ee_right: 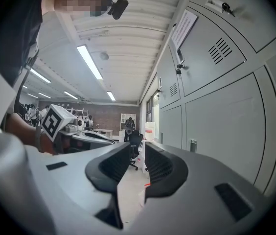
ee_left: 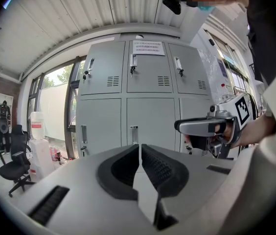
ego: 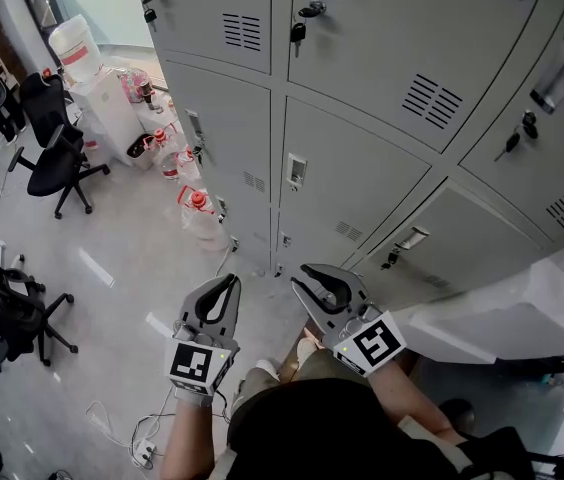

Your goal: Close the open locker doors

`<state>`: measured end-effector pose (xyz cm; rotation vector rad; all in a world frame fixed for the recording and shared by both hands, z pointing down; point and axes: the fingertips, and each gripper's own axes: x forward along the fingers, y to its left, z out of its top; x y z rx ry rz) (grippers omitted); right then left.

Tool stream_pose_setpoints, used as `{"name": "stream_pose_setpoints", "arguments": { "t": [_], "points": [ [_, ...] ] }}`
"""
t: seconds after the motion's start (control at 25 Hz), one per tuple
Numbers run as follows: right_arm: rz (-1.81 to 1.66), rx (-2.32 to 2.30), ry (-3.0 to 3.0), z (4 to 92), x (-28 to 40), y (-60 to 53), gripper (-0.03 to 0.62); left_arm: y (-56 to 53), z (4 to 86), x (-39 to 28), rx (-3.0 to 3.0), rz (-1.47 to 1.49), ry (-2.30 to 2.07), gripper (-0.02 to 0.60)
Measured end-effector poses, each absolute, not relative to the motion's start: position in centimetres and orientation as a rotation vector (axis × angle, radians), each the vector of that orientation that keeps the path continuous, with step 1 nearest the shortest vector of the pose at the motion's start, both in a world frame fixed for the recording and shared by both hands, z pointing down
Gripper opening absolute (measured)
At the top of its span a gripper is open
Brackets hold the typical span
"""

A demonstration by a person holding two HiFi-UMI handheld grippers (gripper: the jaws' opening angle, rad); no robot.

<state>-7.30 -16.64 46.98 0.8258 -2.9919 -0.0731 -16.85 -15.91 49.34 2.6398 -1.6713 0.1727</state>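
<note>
Head view looks steeply down the grey lockers (ego: 362, 168), and every locker door (ego: 352, 183) that shows there sits flush in its frame, handles and keys outward. The left gripper view, facing the bank square on, agrees: the upper and middle doors (ee_left: 145, 75) are all closed, though the lower right part is hidden behind the right tongs (ee_left: 179, 126). A white slanted panel (ego: 502, 318) juts out at the lower right in the head view; I cannot tell whether it is a swung-out door or something else.

The left tongs (ego: 229, 281) are closed almost pad to pad and hold nothing. The right tongs (ego: 300, 280) stand a little apart, also empty, and point along the locker front rather than at it. Both hang in front of the person, well clear of any door.

My judgement is that this fits either a finished job or a pause with a door open out of sight. If that panel is a door, it would need a flat push until it latches.
</note>
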Motion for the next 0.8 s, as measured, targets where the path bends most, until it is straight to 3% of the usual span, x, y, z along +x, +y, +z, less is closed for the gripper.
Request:
{"name": "stream_pose_setpoints", "arguments": {
  "t": [0.8],
  "points": [
    [-0.058, 0.864, -2.978, 47.1, -4.9, -17.9, 0.084, -17.4, 49.8, -15.1, 2.634, 0.168, -1.658, 0.011]
  ]
}}
